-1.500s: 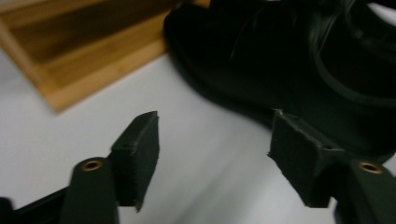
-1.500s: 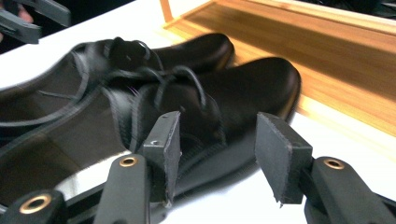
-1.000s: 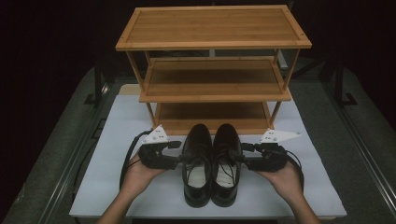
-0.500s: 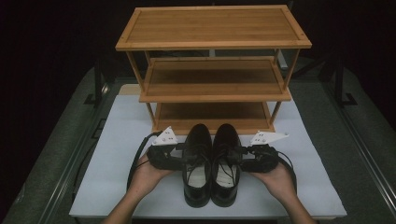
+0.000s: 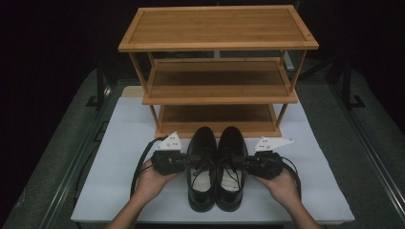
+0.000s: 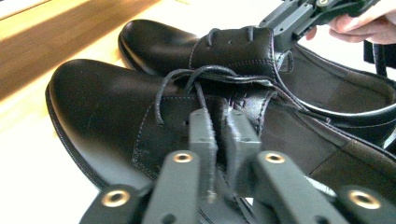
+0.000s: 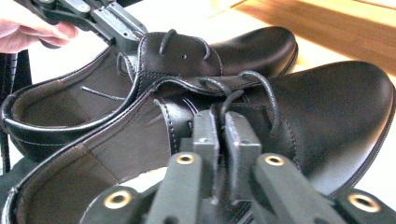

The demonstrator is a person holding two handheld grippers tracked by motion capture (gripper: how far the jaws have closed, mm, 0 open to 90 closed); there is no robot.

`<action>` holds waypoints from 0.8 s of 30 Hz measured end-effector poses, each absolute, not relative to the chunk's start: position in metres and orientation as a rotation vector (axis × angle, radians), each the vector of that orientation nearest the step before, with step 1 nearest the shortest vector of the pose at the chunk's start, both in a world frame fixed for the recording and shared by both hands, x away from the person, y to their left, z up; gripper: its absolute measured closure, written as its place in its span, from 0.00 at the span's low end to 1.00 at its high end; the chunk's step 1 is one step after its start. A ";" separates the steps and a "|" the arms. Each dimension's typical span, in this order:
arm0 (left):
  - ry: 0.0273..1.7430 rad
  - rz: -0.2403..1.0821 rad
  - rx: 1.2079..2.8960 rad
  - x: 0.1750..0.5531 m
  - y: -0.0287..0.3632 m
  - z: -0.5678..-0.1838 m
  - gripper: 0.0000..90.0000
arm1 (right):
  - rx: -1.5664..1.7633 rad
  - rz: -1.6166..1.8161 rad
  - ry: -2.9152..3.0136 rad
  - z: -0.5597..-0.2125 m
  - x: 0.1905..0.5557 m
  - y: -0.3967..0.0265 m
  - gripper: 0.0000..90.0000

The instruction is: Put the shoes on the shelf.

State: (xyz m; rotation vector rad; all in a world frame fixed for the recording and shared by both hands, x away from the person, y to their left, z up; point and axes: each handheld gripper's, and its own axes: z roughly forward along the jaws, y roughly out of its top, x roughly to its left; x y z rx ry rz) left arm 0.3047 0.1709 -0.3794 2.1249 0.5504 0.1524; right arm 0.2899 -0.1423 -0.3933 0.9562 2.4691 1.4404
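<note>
While the pair of shoes [image 5: 216, 167] stood side by side on the mat [image 5: 119, 157] before the rack [image 5: 217, 71], left gripper [image 5: 187, 162] and right gripper [image 5: 246, 163], jaws just closing, each pinched its shoe's laced flap, probably for lifting both together.

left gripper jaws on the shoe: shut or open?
Shut. The left gripper has just closed; its jaws pinch the lace-flap edge of the left shoe, leather between the pads.
</note>
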 end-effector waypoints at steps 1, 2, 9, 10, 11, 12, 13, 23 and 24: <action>0.549 0.158 2.124 0.304 0.171 -0.379 0.97 | 0.957 1.442 2.470 -0.393 0.290 -0.143 0.96; 0.550 0.163 2.123 0.304 0.171 -0.379 0.97 | 0.955 1.441 2.469 -0.393 0.290 -0.143 0.96; 0.569 0.205 2.101 0.303 0.174 -0.374 0.98 | 0.971 1.452 2.421 -0.388 0.290 -0.147 0.96; 0.571 0.219 2.100 0.303 0.175 -0.373 0.98 | 0.970 1.448 2.414 -0.387 0.291 -0.148 0.96; 0.569 0.234 2.099 0.303 0.175 -0.372 0.98 | 0.976 1.447 2.406 -0.386 0.292 -0.148 0.96; 0.572 0.245 2.101 0.303 0.175 -0.370 0.98 | 0.976 1.441 2.401 -0.385 0.293 -0.149 0.96; 0.573 0.260 2.100 0.303 0.176 -0.369 0.98 | 0.977 1.441 2.396 -0.384 0.294 -0.150 0.96; 0.626 0.318 2.028 0.322 0.182 -0.353 0.98 | 1.000 1.460 2.329 -0.373 0.310 -0.166 0.97; 0.628 0.326 2.024 0.325 0.182 -0.351 0.98 | 0.998 1.462 2.320 -0.372 0.313 -0.167 0.97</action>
